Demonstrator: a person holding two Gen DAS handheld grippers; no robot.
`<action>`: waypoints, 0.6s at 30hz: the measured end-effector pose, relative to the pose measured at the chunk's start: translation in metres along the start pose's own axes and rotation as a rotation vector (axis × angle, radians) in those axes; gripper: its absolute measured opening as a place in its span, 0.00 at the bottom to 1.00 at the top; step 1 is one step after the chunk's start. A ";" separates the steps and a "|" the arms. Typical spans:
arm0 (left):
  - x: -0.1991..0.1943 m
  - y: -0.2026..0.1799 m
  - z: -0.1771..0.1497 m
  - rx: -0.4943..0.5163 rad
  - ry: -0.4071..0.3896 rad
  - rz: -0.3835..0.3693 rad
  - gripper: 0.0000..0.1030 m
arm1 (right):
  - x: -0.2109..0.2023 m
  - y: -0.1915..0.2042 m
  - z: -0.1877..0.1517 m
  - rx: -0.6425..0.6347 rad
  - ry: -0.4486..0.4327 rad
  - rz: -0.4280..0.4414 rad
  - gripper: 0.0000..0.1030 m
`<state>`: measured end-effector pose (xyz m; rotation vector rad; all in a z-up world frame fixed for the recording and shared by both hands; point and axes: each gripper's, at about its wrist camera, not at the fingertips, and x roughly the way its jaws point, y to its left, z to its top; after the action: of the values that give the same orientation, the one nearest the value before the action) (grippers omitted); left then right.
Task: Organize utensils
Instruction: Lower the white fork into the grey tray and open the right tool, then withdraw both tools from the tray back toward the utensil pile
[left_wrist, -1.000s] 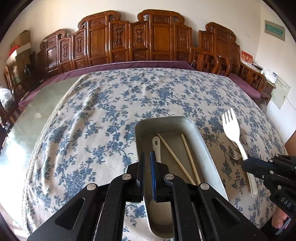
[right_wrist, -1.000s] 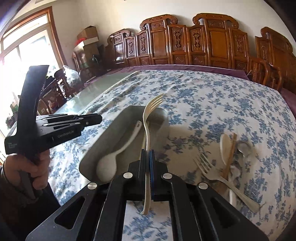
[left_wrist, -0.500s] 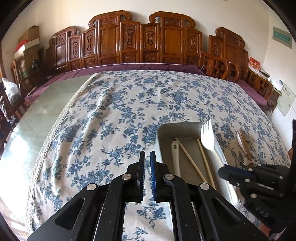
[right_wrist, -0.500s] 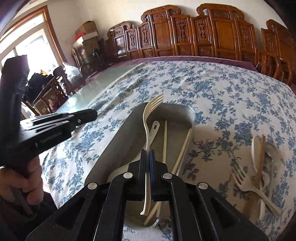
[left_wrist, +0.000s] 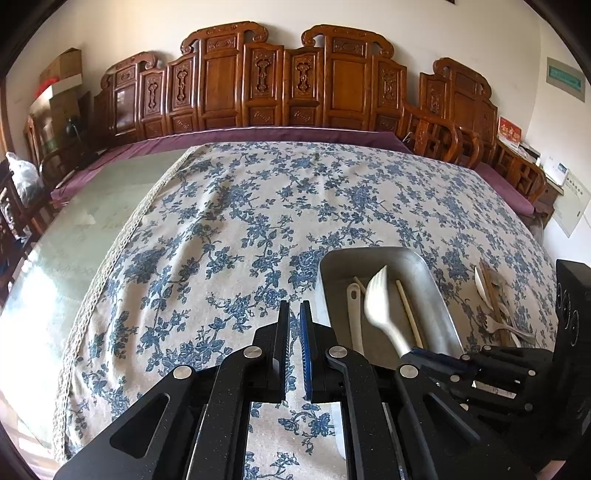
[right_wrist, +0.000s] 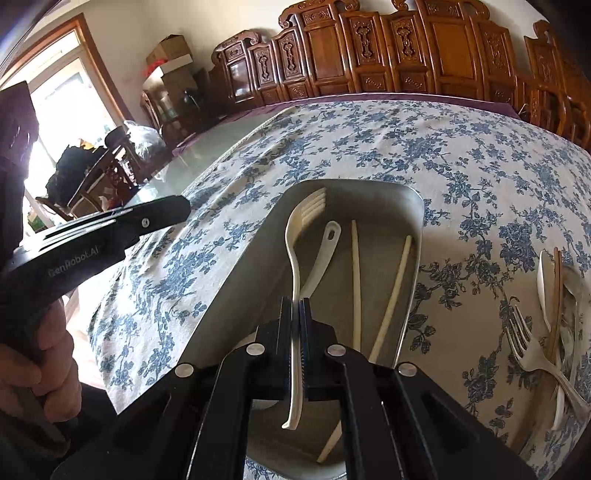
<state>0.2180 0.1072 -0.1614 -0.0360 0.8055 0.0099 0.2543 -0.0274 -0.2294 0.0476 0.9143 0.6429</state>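
The right hand-held gripper (right_wrist: 294, 321) tilts down over the metal tray (right_wrist: 413, 206), clamping a white plastic fork (right_wrist: 295, 251), tines pointing toward the counter's far edge. The left hand-held gripper (left_wrist: 294, 325) is closed, empty.

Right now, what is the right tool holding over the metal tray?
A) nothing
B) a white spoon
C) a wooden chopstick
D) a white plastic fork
D: the right tool is shut on the handle of the white plastic fork, whose tines point out over the metal tray; the white spoon and the chopsticks lie in the tray.
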 end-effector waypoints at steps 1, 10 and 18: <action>0.000 -0.001 0.000 0.000 -0.002 -0.001 0.04 | -0.002 -0.001 -0.001 -0.006 -0.005 -0.001 0.06; -0.003 -0.019 -0.001 0.015 0.000 -0.034 0.05 | -0.045 -0.021 -0.001 -0.042 -0.056 -0.020 0.06; -0.008 -0.057 -0.004 0.076 -0.007 -0.089 0.13 | -0.098 -0.091 -0.012 -0.085 -0.052 -0.174 0.06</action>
<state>0.2110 0.0506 -0.1564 0.0001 0.7965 -0.1042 0.2476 -0.1569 -0.1941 -0.0903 0.8294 0.5156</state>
